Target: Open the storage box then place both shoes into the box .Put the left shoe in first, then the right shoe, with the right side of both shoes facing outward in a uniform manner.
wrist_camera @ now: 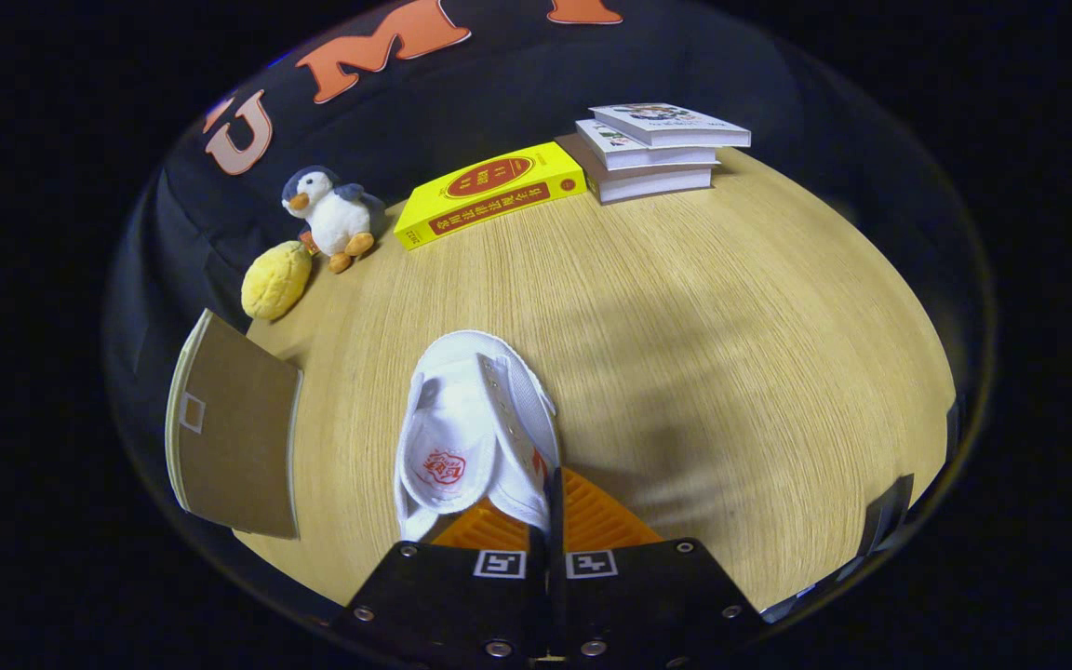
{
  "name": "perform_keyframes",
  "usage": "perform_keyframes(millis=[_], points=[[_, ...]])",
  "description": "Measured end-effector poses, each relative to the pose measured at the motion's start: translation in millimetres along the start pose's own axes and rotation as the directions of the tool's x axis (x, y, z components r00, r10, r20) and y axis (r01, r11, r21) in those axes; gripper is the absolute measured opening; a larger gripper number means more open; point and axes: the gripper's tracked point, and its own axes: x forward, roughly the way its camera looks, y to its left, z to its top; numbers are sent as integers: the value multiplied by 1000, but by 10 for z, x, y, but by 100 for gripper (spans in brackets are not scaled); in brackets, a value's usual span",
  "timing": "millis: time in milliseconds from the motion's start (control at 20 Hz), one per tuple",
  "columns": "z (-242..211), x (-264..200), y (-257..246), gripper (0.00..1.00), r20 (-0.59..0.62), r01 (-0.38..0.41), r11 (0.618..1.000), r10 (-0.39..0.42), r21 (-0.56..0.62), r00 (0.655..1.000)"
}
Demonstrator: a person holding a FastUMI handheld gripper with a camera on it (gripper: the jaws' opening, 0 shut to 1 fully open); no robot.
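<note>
Tool (pixel 545 521) clamped on white shoe (pixel 475 433) at heel collar, above counter (pixel 731 354). Step: carrying shoe. Next, judged: swing toward brown box (pixel 234 437) at left, check orientation.

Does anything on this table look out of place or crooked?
Nothing is spilled or damaged. The white shoe hangs tilted, its heel-side wall pinched in the gripper. The yellow book lies skewed beside the stacked books. The brown box flap stands open.
</note>
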Motion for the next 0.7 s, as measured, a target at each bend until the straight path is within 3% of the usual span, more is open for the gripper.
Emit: perform_keyframes(millis=[700], points=[[792,-914,1583,1,173,-143,989,147,-39,974]])
